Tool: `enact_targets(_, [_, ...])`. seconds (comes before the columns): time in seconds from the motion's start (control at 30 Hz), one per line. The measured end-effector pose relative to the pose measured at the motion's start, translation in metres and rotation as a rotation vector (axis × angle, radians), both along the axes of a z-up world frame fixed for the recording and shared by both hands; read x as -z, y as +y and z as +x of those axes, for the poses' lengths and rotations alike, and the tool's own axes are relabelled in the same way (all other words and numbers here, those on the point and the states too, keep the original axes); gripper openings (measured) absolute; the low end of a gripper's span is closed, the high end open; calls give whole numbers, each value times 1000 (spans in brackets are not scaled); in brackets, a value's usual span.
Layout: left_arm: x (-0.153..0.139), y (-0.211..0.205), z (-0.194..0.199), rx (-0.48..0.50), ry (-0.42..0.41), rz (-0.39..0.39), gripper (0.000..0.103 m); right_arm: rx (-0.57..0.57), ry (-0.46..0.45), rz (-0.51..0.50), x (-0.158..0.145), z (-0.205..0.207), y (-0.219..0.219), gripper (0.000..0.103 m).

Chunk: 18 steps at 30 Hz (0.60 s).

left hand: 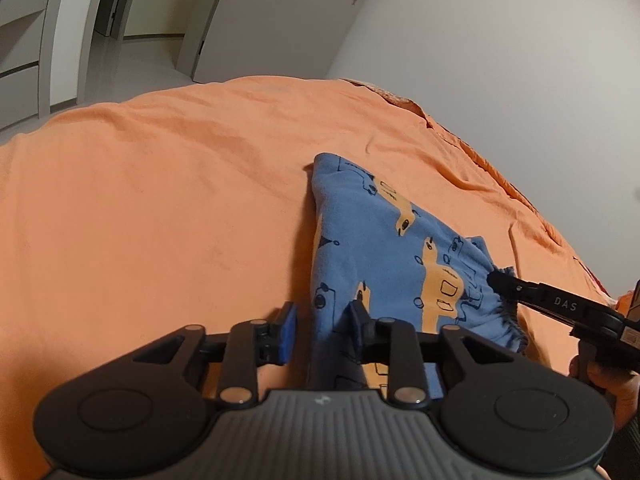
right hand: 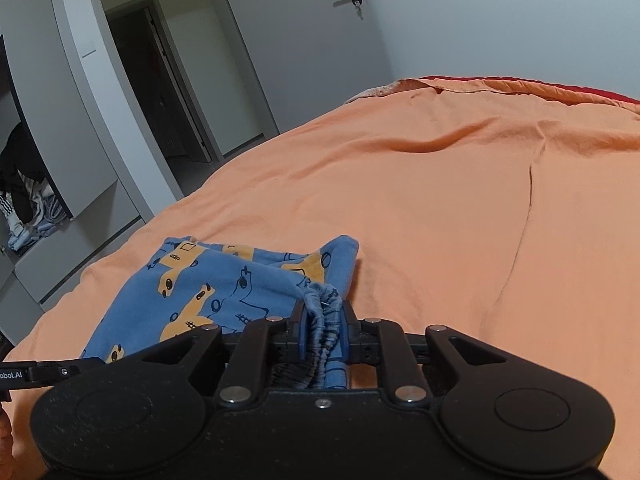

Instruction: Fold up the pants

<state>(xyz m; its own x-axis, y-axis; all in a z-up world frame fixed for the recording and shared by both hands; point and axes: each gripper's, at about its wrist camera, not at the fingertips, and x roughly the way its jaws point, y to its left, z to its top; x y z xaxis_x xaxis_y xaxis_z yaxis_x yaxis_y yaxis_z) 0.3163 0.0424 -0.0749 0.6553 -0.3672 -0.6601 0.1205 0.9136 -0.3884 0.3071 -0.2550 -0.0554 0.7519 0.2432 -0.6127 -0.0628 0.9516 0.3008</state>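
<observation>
Pants (left hand: 384,248), blue with orange prints, lay folded on an orange bedsheet (left hand: 160,184) beside a white wall (left hand: 500,40); a door (right hand: 304,32) stood open beyond. The left gripper (left hand: 324,328) gaped, its left pad clear of the cloth. The right gripper (right hand: 322,332) had gathered waistband between narrowly parted pads.

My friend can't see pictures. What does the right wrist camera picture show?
The right tool pinches the bunched waistband of small blue pants printed with orange vehicles, lying on an orange bedspread. Behind the bed are a white door and a dark doorway.
</observation>
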Motion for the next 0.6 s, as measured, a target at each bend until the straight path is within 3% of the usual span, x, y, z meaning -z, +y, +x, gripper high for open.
enact_targets(0.13, [-3, 3, -1, -10, 6, -2, 46, 4, -2, -33, -7, -2, 4, 32])
enact_targets(0.2, [-4, 2, -2, -6, 3, 3, 59, 5, -9, -37, -9, -4, 4, 41])
enact_targets(0.4, [-14, 3, -7, -15, -32, 19, 83, 35, -42, -69, -17, -12, 7, 69])
enact_targets(0.6, [-21, 4, -9, -58, -65, 36, 103, 59, -94, -119, -27, -24, 11, 94])
